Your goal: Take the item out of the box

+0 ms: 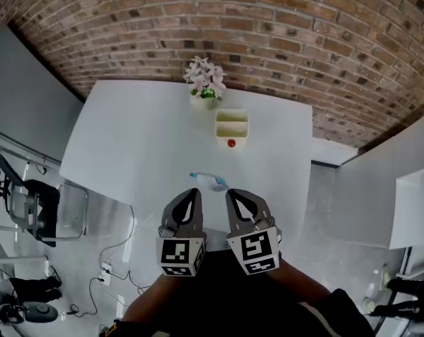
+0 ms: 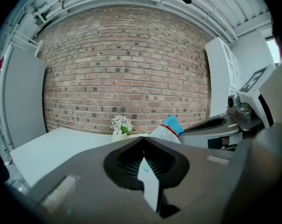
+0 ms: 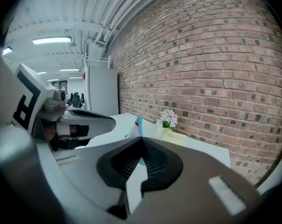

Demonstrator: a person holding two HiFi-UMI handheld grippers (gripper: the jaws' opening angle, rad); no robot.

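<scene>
Left gripper [image 1: 194, 192] and right gripper [image 1: 232, 192] are both clamping the white-and-blue box [image 1: 210, 181] at twelve o'clock. Opening it seems in hand, needing a flap pulled next.

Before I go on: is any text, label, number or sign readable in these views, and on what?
No readable text in any view.
Packet: blue and red printing, too blurred to read.
Left gripper and right gripper: their cubes carry black-and-white square markers, no letters or numbers.
Box: red spot at its front, no legible label.
</scene>
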